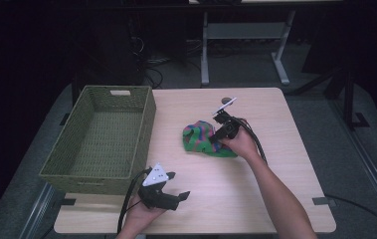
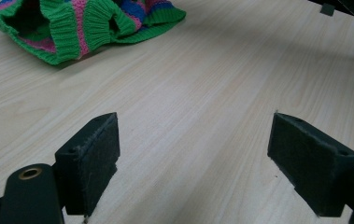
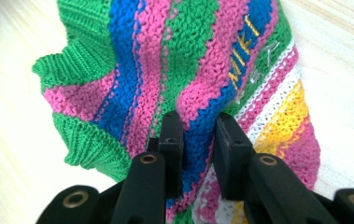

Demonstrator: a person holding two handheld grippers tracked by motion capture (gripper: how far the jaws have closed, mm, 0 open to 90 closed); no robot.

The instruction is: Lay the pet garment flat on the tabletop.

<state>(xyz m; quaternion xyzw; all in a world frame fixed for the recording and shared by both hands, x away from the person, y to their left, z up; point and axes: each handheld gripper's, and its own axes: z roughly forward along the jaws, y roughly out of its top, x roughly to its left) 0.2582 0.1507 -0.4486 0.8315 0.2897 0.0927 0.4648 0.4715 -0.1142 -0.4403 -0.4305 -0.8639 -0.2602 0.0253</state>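
In the high view, a wooden table (image 1: 255, 199) carries a green woven basket (image 1: 101, 137) at its left edge and a crumpled striped knitted garment (image 1: 203, 138) near its middle. The right gripper (image 1: 219, 138), held in the person's right hand (image 1: 240, 144), reaches down onto the right side of the garment, its cable trailing back along the forearm. The left gripper (image 1: 178, 186) rests low at the near edge of the table, just in front of the basket's near corner and well apart from the garment, in the left hand (image 1: 139, 215), with its jaws spread.

In the left gripper view, the two black pads stand wide apart over bare table, with nothing between them. The garment (image 2: 79, 25) lies farther off at the upper left, showing green ribbed cuffs and pink and blue stripes.

In the right gripper view, the jaws are drawn close together and pinch a raised fold of the garment (image 3: 184, 60) between the pads, on a blue stripe beside pink ones. Yellow letters are knitted into a blue band at the upper right, and white, yellow and pink stripes run along the right side. The cloth lies on the pale table.
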